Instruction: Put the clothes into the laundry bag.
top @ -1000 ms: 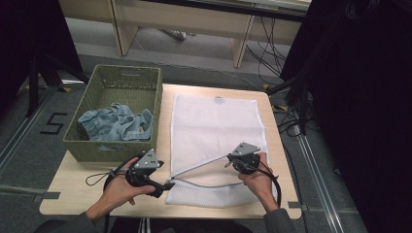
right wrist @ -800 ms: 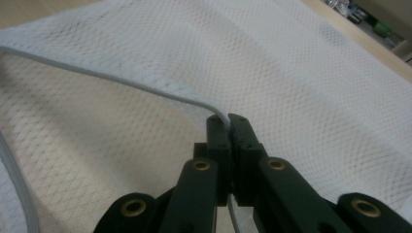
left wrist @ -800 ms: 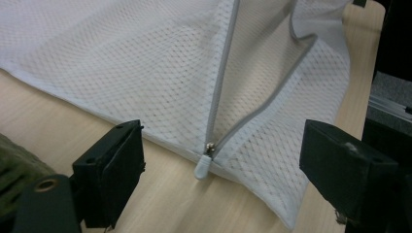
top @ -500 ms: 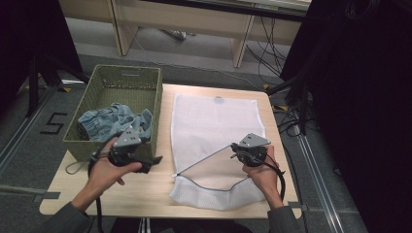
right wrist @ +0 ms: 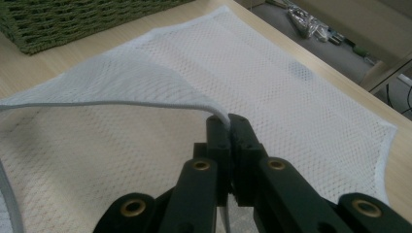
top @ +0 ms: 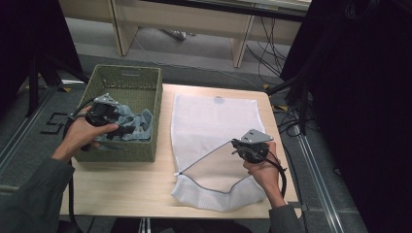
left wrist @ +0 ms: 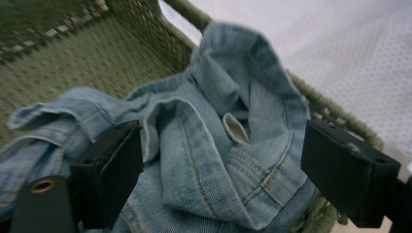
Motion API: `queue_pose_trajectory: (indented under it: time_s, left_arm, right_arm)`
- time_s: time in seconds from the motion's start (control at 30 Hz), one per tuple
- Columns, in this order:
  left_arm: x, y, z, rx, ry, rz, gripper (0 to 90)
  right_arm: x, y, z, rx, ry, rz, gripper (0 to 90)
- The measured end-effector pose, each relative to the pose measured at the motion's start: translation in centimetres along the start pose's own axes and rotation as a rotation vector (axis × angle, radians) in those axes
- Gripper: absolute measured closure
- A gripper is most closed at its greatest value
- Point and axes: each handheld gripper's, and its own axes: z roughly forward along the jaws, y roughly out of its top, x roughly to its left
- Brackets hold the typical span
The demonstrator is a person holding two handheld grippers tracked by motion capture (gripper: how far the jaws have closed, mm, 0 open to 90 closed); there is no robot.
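Note:
A white mesh laundry bag (top: 214, 121) lies flat on the wooden table (top: 121, 179), its mouth toward the front edge. My right gripper (top: 234, 143) is shut on the bag's grey-corded rim (right wrist: 121, 103) and holds that rim raised off the lower layer (right wrist: 291, 97); the jaws (right wrist: 228, 121) pinch the cord. A crumpled blue denim garment (top: 138, 124) sits in the green wicker basket (top: 131, 80). My left gripper (top: 127, 128) is inside the basket, open, with its jaws wide on either side of a denim fold (left wrist: 218, 121).
The basket stands on the table's left part, its right wall (left wrist: 335, 107) close beside the bag. A wooden bench and cables lie on the floor beyond the table. Dark curtains stand at both sides.
My left gripper has left the bag's mouth at the front and moved left and back into the basket, over the denim. The right gripper still holds the rim up.

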Motion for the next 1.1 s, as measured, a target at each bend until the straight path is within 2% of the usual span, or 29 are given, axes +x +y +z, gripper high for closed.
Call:
queue_pose_trajectory:
  time_s: [0.03,0.07,0.1,0.2,0.27,0.3,0.33,0.4,0.43,0.47,0.5,0.53,0.57,0.6,0.63,0.67,0.7,0.73,0.77,0.8,0.83,0.87,0.9,0.93,0.97,1.0,1.03,1.07,1.1]
  left_arm:
    - [0.0,0.0,0.0,0.0,0.0,0.0,14.7]
    - [0.1,0.0,0.7,0.034,-0.016,0.018,14.7]
    - [0.1,0.0,0.7,0.034,-0.016,0.018,14.7]
    - [0.2,0.2,1.8,0.086,-0.072,0.028,14.7]
    - [-0.1,0.6,2.4,0.099,-0.08,0.043,14.6]
    - [0.1,1.1,2.4,0.174,-0.089,0.102,14.6]
    - [-0.1,1.7,3.1,0.211,-0.099,0.139,14.5]
    - [-0.1,1.9,3.5,0.224,-0.102,0.138,14.4]
    - [-0.2,2.1,3.9,0.242,-0.113,0.108,14.4]
    - [0.1,2.3,5.0,0.265,-0.126,0.109,13.8]
    - [0.1,2.3,5.0,0.265,-0.126,0.109,13.3]
    - [0.2,2.3,5.7,0.291,-0.124,0.107,13.8]
    - [0.6,2.3,6.8,0.431,-0.102,0.068,15.9]
    - [0.9,2.4,7.2,0.472,-0.064,0.046,25.0]
    - [0.9,2.4,7.2,0.472,-0.064,0.046,37.2]
    - [1.1,2.7,7.9,0.521,-0.014,0.003,42.1]
    - [1.1,2.7,7.9,0.521,-0.014,0.003,48.4]
    - [1.2,2.8,8.2,0.514,-0.004,0.028,48.4]
    - [1.4,3.3,8.5,0.519,0.018,0.015,55.6]
    - [1.4,3.3,8.5,0.519,0.018,0.015,58.2]
    - [1.6,3.6,8.5,0.513,0.034,0.041,61.6]
    - [2.2,4.0,8.4,0.463,0.097,0.051,64.8]
    - [2.6,4.2,8.3,0.425,0.137,0.05,67.3]
    - [2.6,4.2,8.3,0.425,0.137,0.05,69.1]
    - [3.1,4.3,8.1,0.409,0.191,0.054,69.1]
    - [4.4,4.3,7.6,0.37,0.286,0.031,70.6]
    - [4.4,4.3,7.6,0.37,0.286,0.031,70.9]
    - [5.8,3.8,7.2,0.306,0.321,-0.066,70.9]
    - [6.5,3.6,7.0,0.284,0.341,-0.102,70.8]
  right_arm:
    - [0.0,0.0,0.0,0.004,-0.001,-0.007,89.1]
    - [0.0,0.0,0.0,0.008,0.0,-0.013,89.0]
    - [0.0,0.0,0.0,0.008,0.0,-0.013,89.0]
    - [0.0,-0.1,0.2,0.003,0.001,-0.013,88.9]
    - [0.1,-0.2,0.2,0.022,0.011,-0.009,88.6]
    - [0.1,-0.2,0.2,0.022,0.011,-0.009,88.6]
    - [0.2,-0.2,0.3,0.014,0.009,-0.004,88.3]
    - [0.2,-0.3,0.3,0.022,0.012,-0.002,88.2]
    - [0.2,-0.3,0.3,0.031,0.017,-0.01,88.1]
    - [0.3,-0.4,0.5,0.029,0.034,0.009,88.0]
    - [0.2,-0.4,0.4,0.043,0.042,0.009,87.9]
    - [0.2,-0.4,0.5,0.031,0.027,-0.002,87.8]
    - [0.2,-0.5,0.5,0.033,0.028,0.003,87.6]
    - [0.2,-0.5,0.5,0.036,0.031,0.008,87.7]
    - [0.2,-0.5,0.4,0.037,0.027,0.007,87.7]
    - [0.1,-0.6,0.5,0.032,0.021,-0.004,87.7]
    - [0.2,-0.6,0.6,0.028,0.025,0.008,87.7]
    - [0.2,-0.6,0.6,0.028,0.025,0.008,87.7]
    - [0.2,-0.7,0.5,0.033,0.024,0.005,87.8]
    - [0.3,-0.7,0.5,0.045,0.041,0.016,87.8]
    - [0.2,-0.7,0.5,0.039,0.029,0.008,87.9]
    - [0.1,-0.7,0.5,0.036,0.03,-0.004,88.0]
    - [0.2,-0.7,0.6,0.023,0.02,-0.001,88.0]
    - [0.1,-0.7,0.5,0.032,0.025,-0.003,88.1]
    - [0.1,-0.7,0.5,0.032,0.025,-0.003,88.1]
    - [0.1,-0.7,0.5,0.038,0.026,-0.002,88.2]
    - [0.1,-0.7,0.5,0.039,0.027,-0.002,88.2]
    - [0.1,-0.7,0.5,0.04,0.027,0.002,88.2]
    - [0.1,-0.7,0.5,0.041,0.026,0.005,88.2]
